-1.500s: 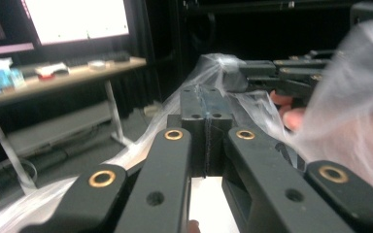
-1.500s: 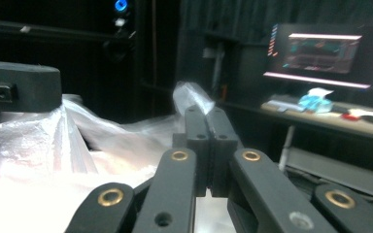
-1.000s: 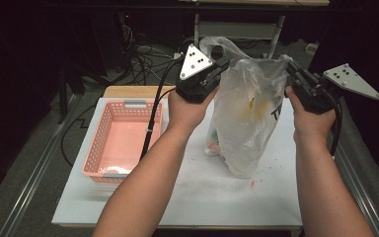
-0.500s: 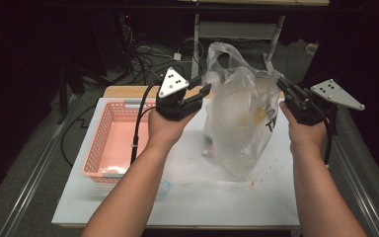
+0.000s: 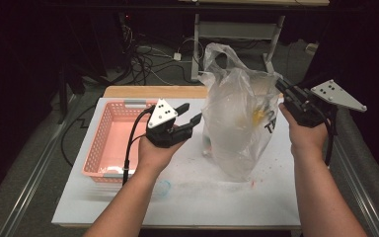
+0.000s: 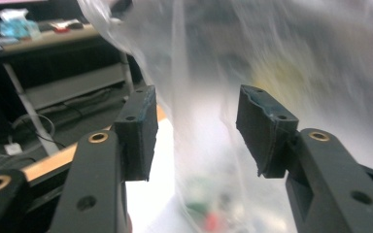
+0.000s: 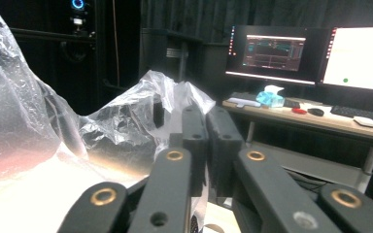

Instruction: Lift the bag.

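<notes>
My right claw [image 5: 282, 88] is clamped on the plastic bag [image 5: 237, 123], upright near the worktop's [image 5: 187, 197] far right edge. My left claw [image 5: 190, 113] has just been opening, nothing between its pads. Next: re-grip lower on the film.

Likely a lab, monitors [image 7: 311, 56], floor cables [image 5: 148, 61]

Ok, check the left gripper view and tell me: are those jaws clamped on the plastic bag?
No, the left gripper stands open, its pads apart, clear of the plastic bag.
</notes>
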Action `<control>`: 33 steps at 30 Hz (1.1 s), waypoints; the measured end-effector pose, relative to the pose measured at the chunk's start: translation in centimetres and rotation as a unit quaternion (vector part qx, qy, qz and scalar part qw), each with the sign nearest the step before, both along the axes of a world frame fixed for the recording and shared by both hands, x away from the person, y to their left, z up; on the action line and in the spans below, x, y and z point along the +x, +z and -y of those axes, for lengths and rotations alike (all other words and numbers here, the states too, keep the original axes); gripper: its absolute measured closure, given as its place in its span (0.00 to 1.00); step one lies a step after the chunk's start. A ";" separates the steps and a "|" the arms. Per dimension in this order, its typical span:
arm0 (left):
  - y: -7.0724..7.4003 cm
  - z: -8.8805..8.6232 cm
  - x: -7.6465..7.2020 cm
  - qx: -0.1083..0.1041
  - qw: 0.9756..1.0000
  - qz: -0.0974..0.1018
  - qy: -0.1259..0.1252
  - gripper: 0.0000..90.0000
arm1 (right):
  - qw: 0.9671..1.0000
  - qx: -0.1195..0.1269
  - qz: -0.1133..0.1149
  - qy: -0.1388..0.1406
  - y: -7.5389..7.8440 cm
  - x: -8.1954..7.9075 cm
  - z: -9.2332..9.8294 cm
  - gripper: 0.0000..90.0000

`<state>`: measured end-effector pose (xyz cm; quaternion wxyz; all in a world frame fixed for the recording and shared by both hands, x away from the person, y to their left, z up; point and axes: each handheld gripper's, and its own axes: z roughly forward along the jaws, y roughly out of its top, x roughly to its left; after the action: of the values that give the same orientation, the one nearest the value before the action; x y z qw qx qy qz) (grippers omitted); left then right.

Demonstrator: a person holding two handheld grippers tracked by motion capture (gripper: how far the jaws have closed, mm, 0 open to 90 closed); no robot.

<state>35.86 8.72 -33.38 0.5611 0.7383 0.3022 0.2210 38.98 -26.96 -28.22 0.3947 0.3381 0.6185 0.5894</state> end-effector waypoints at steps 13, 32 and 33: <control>-4.9 1.0 -0.8 0.020 0.998 -0.065 -0.018 0.32 | 1.000 0.001 0.009 0.025 1.1 -2.2 0.3 0.69; -9.0 2.3 -3.2 0.050 0.994 -0.089 -0.036 0.09 | 0.998 -0.037 -0.030 0.041 -3.0 -5.2 1.3 0.39; -9.2 2.4 -3.3 0.051 0.994 -0.088 -0.036 0.07 | 0.998 -0.038 -0.034 0.041 -3.4 -5.3 1.5 0.37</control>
<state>32.51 6.28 -42.62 0.5010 0.7931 0.3122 0.1501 33.66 -28.42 -31.65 0.3617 0.3171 0.6668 0.5692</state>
